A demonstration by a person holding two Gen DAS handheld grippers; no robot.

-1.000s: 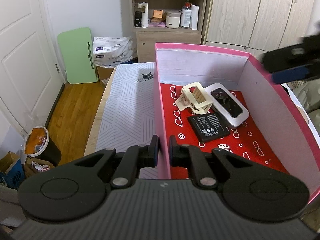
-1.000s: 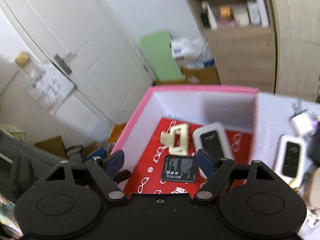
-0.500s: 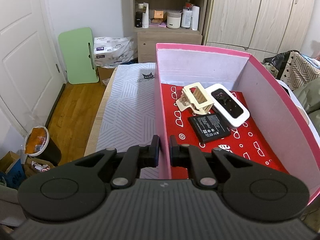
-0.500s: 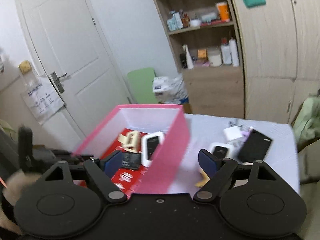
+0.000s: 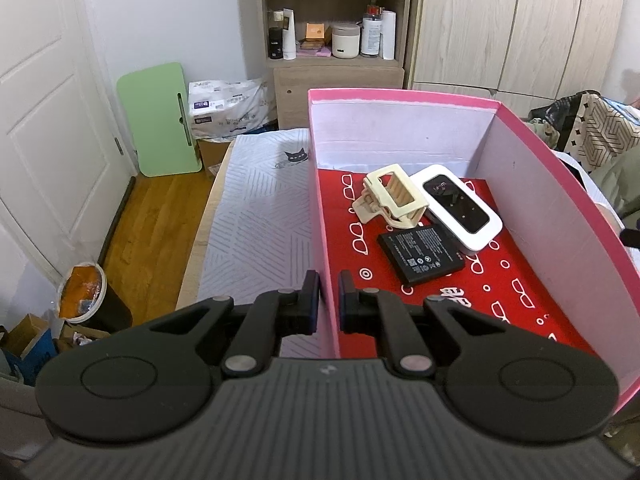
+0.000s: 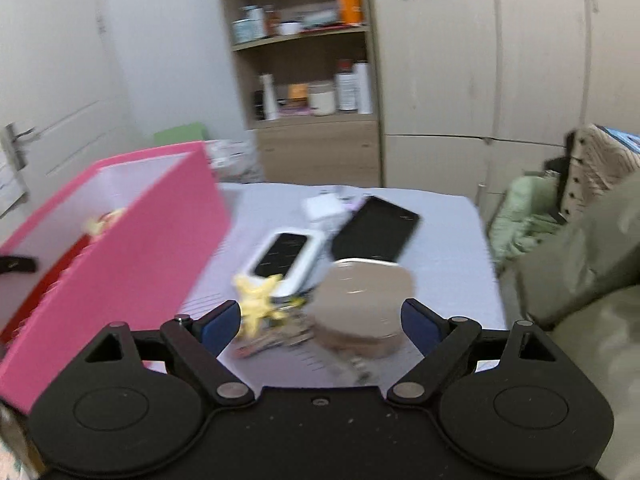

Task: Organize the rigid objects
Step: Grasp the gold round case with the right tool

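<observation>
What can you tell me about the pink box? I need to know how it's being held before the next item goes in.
The pink box is an open-topped, rectangular box that looks like cardboard, pink outside with pale inner walls and a red floor printed with white glasses. It rests on the striped table cover. The left gripper is shut on its near-left wall. Inside lie a cream hair clip, a white device and a black battery.

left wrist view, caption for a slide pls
Left hand-held gripper clamps pink box wall; hair clip, battery inside.
</observation>
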